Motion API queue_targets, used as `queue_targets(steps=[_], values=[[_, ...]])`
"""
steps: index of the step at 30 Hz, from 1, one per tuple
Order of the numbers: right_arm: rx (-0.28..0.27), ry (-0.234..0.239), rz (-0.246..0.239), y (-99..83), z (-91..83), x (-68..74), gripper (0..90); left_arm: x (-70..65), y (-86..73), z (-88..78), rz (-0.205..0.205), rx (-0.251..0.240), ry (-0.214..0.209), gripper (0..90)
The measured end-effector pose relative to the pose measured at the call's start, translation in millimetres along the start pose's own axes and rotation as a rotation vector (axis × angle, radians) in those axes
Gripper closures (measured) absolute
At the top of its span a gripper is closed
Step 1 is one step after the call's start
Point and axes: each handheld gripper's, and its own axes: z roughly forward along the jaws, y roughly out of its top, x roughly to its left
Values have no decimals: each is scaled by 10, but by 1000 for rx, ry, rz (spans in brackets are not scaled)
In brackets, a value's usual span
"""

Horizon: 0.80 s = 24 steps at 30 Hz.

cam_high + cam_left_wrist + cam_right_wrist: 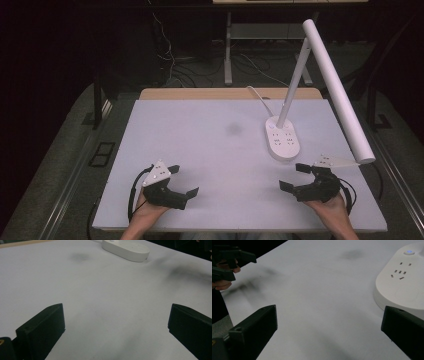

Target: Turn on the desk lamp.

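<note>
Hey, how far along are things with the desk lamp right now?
Nothing looks done yet. The desk lamp stands untouched on the table, its arm raised. The left gripper and right gripper sit open and empty near the front edge, the right one closer to the lamp's base. Reaching and handling the lamp remain.

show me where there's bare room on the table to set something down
The widest bare patch is the table's left and middle, from the far edge down to the left gripper. A second lies between the two grippers. It is crowded on the right: the lamp base stands just beyond the right gripper, with the lamp's head overhanging.
</note>
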Motion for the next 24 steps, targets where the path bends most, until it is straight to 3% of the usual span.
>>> queue_targets(steps=[24], values=[[9,-11,43,-38,-72,-44,1,4,-11,-17,-15,-7,-1,0]])
